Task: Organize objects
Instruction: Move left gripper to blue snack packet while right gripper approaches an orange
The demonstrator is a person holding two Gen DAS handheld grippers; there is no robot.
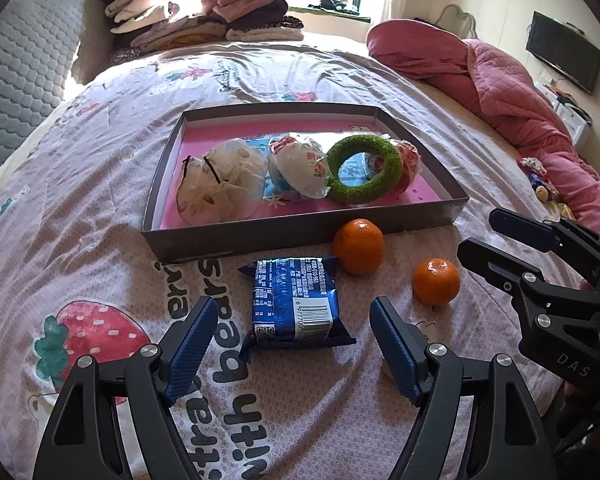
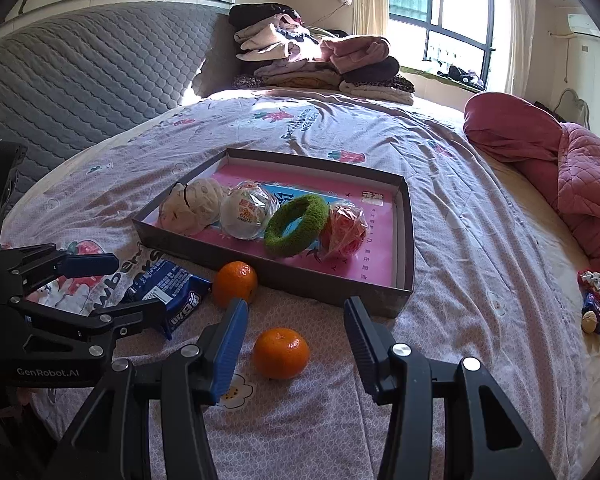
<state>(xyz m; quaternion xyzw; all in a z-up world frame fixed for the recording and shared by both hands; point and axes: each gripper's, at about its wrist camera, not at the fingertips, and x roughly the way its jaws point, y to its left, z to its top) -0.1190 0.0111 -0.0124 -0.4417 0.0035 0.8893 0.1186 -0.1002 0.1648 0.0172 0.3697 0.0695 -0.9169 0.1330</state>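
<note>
Bed (image 1: 100, 208) carries the tray (image 1: 300, 228); in front of it, both grippers, left gripper (image 1: 290, 344) and right gripper (image 2: 296, 344), gape apart, bracketing the packet (image 1: 296, 300) and an orange (image 2: 281, 353), likely for pickup.

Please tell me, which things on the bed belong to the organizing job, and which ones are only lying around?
Part of the job:
- shallow box holding wrapped items and the green ring
- blue snack packet, between the open left gripper fingers
- two oranges, near and far; the open right gripper faces the near one

Just lying about:
- folded clothes pile
- pink quilt
- wall TV
</note>
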